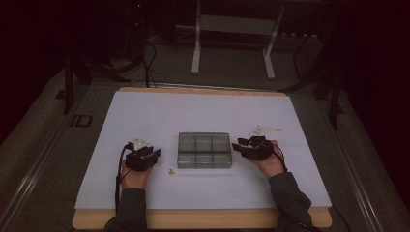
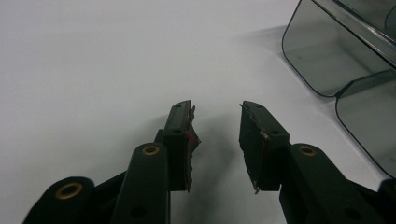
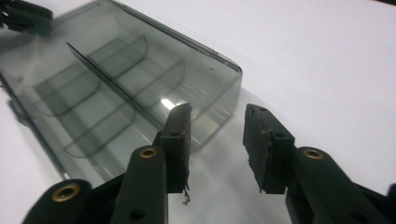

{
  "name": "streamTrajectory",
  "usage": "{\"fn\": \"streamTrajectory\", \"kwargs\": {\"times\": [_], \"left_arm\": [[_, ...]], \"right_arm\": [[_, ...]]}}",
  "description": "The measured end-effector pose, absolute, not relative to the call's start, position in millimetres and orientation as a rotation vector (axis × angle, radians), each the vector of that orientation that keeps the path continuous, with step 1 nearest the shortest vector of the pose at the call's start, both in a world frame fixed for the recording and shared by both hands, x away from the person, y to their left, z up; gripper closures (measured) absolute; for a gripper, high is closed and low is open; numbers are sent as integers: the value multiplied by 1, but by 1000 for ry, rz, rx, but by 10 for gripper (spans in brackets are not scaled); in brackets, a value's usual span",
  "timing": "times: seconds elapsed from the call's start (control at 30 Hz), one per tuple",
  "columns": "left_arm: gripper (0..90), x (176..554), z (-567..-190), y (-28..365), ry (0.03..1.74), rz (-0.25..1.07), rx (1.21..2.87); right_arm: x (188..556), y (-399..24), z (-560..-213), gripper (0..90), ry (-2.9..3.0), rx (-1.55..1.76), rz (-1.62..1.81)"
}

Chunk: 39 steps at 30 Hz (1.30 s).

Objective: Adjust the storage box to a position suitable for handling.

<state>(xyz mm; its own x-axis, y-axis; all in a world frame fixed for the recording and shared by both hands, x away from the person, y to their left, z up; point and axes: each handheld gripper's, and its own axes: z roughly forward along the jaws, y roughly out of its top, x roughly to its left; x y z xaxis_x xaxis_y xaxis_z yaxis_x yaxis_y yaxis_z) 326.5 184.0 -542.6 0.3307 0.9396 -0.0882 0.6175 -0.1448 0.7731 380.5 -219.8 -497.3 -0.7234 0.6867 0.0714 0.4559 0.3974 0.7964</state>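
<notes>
A clear smoky plastic organizer box [image 1: 204, 150] with inner dividers lies at the middle of the white table cover. My left gripper [image 1: 143, 153] rests to the left of it, jaws open and empty; in the left gripper view [image 2: 216, 126] the box [image 2: 336, 60] shows at the upper right. My right gripper [image 1: 246, 145] sits at the box's right side, also open with nothing between its jaws [image 3: 217, 135]. The box [image 3: 116, 88] lies just ahead and left of it in the right gripper view. A tiny brownish object [image 1: 170, 171] lies near the box's front left corner.
The white sheet [image 1: 159, 111] covers a wooden tabletop [image 1: 203, 220]. Beyond the table stand a white metal frame [image 1: 232, 38], dark stands and cables on the floor.
</notes>
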Motion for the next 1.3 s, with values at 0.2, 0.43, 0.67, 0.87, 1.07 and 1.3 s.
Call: {"fn": "streamTrajectory", "kwargs": {"times": [0.2, 0.43, 0.67, 0.87, 1.07, 1.3], "left_arm": [[645, 326, -542, 184, 1374, 542, 1859], [642, 323, -541, 182, 1361, 504, 1879], [646, 317, -537, 182, 1332, 499, 1870], [643, 312, -534, 181, 1301, 513, 1860], [633, 307, -530, 179, 1270, 509, 1851], [650, 301, -525, 175, 1230, 514, 1851]], "right_arm": [[375, -212, -491, 576, 2397, 981, 1278], [367, -204, -485, 650, 2431, 944, 1330], [359, -197, -483, 804, 2448, 912, 1387], [351, -188, -484, 900, 2476, 841, 1401], [342, -178, -488, 900, 2499, 799, 1406], [332, -168, -499, 877, 2550, 770, 1393]]}}
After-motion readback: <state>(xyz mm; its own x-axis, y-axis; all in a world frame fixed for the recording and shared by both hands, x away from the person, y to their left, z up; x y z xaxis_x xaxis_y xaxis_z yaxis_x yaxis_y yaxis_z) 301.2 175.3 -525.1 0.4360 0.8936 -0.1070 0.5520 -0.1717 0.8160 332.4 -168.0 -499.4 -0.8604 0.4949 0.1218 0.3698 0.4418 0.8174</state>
